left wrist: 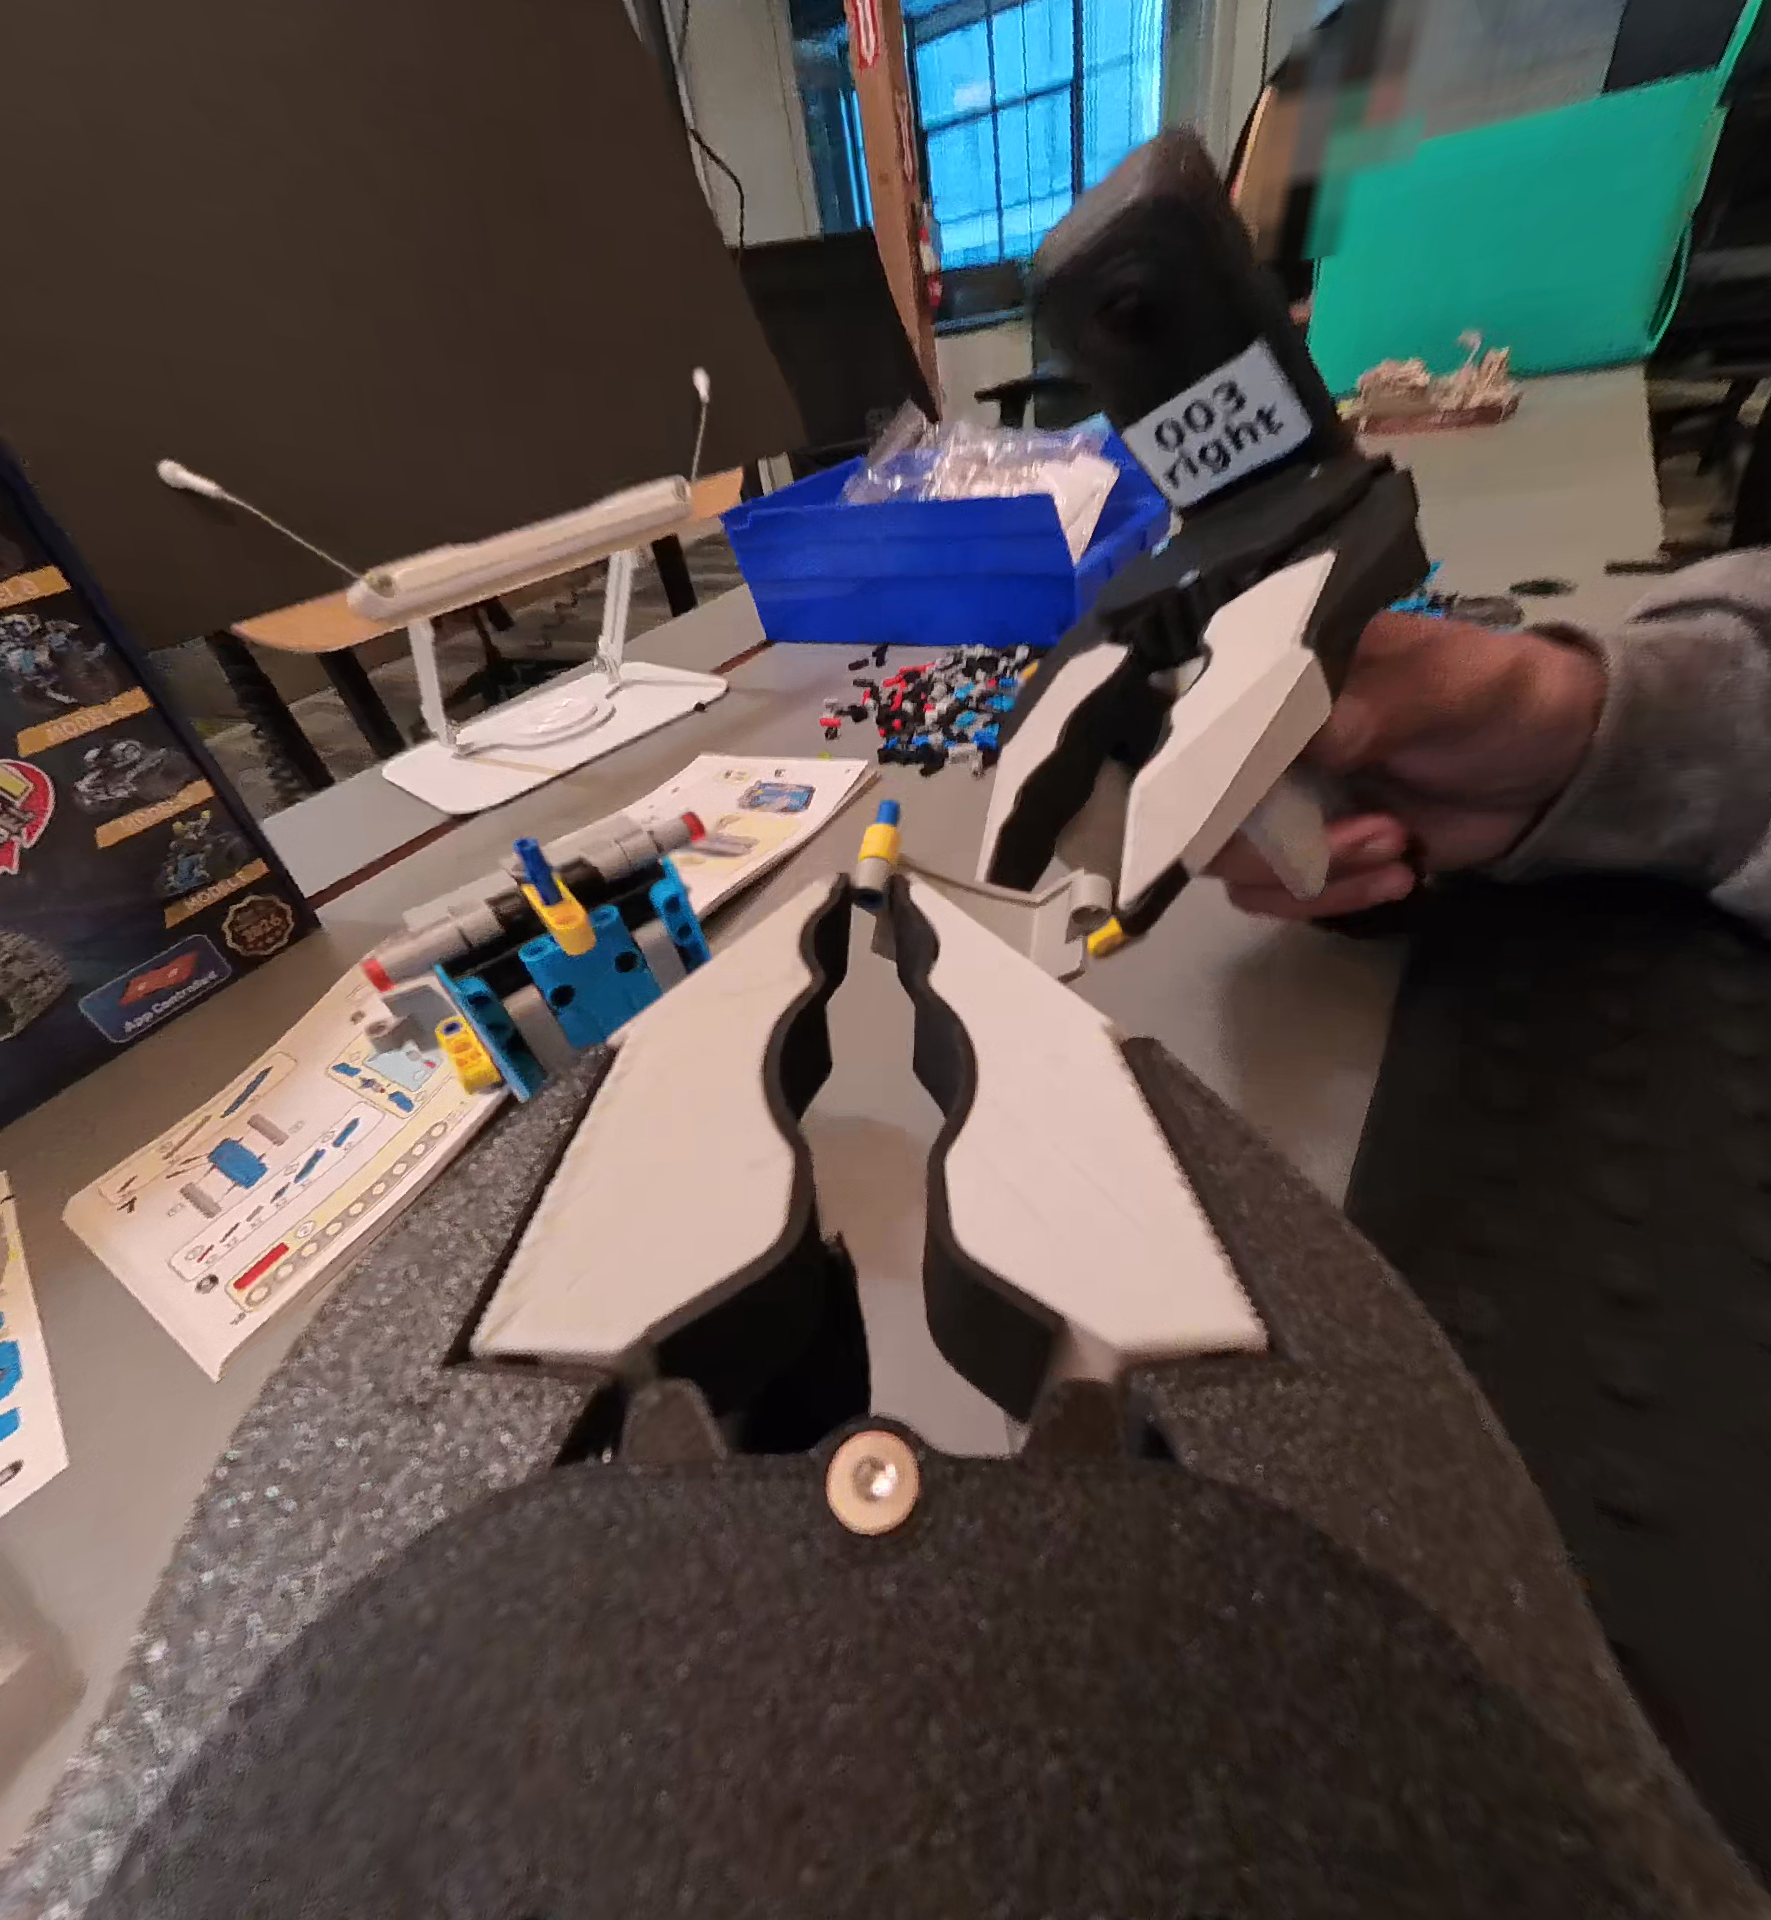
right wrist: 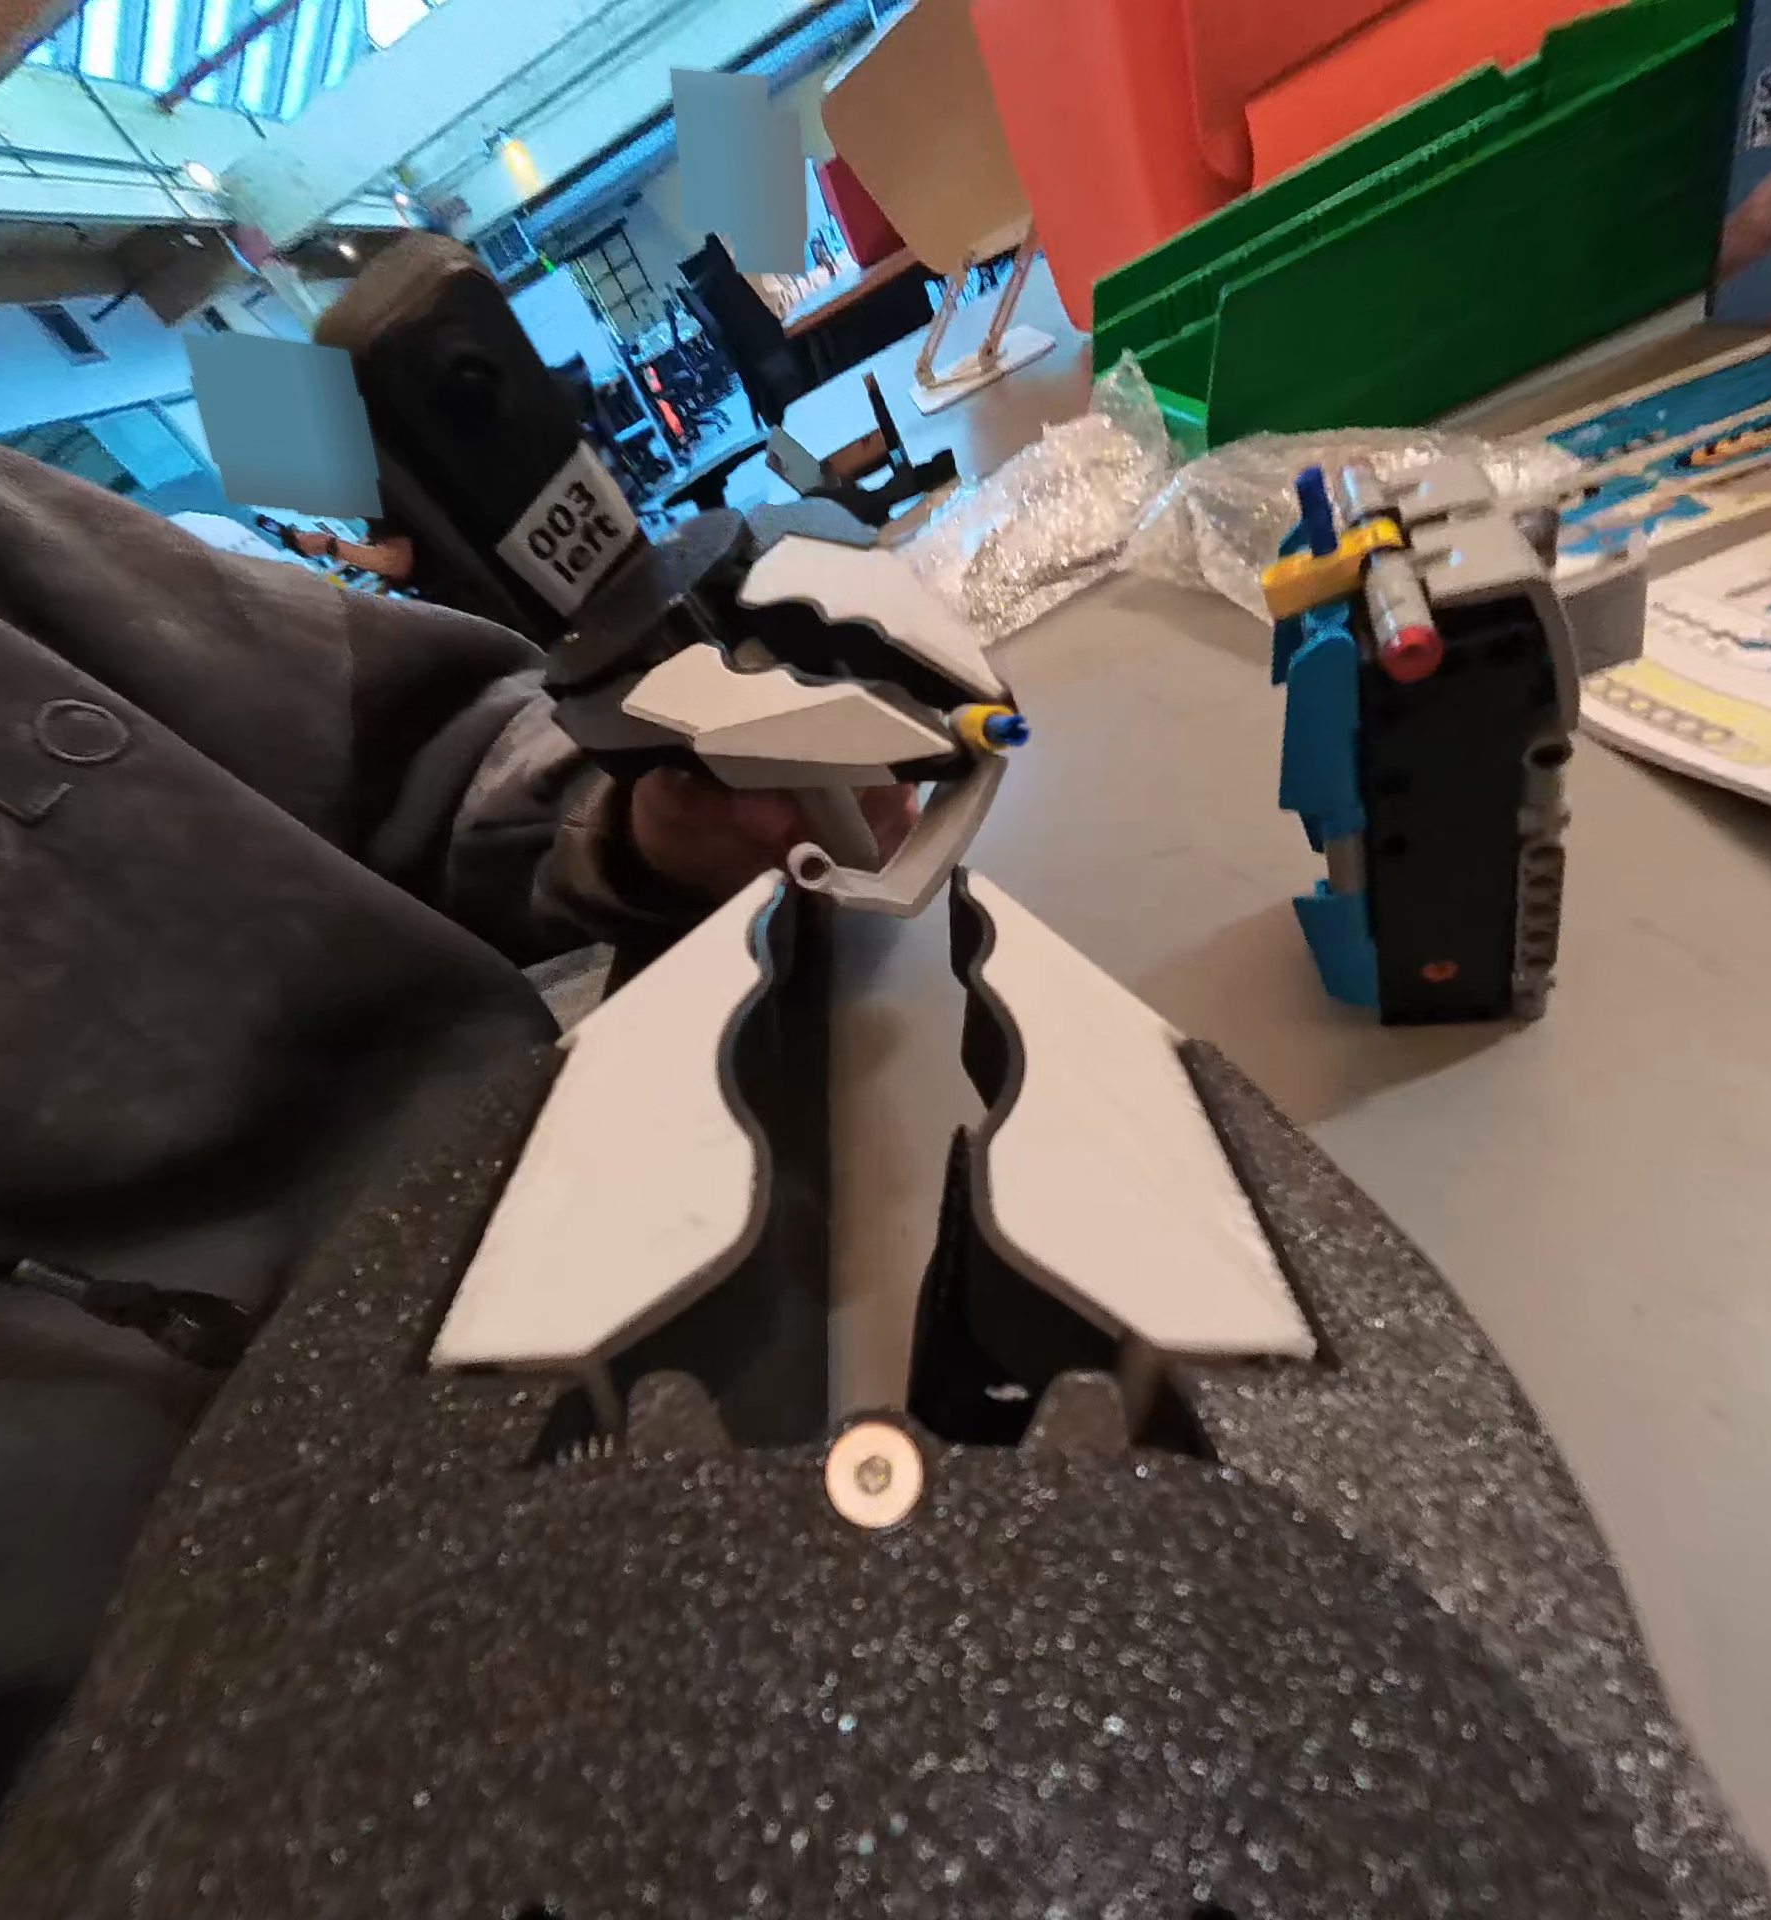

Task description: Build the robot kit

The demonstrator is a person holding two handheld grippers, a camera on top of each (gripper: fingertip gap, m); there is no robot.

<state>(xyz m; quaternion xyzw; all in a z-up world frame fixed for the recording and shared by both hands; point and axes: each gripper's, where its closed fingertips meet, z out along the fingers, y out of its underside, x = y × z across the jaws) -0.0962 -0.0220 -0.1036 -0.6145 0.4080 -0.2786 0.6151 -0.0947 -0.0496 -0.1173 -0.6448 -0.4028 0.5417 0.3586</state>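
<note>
My left gripper [left wrist: 870,899] is shut on a small pin piece [left wrist: 876,847] with grey, yellow and blue sections that sticks out past its tips. It also shows in the right wrist view [right wrist: 969,717], holding the pin piece [right wrist: 990,727]. My right gripper [right wrist: 873,883] is shut on a grey angled beam [right wrist: 902,868]. In the left wrist view the right gripper [left wrist: 1068,894] holds the beam [left wrist: 1052,920], which carries a yellow pin [left wrist: 1104,935]. The pin piece meets the beam's far end. Both are held just above the grey table [left wrist: 1224,1039].
A partly built blue, black and grey model [left wrist: 559,935] [right wrist: 1421,769] stands on an open instruction booklet [left wrist: 289,1174]. Beyond are a kit box [left wrist: 81,779], a blue bin [left wrist: 912,561], loose small parts [left wrist: 922,707], a white stand [left wrist: 548,717], bubble wrap [right wrist: 1068,499] and a green bin [right wrist: 1432,260]. Both grippers' tips are close together, under 4 cm apart.
</note>
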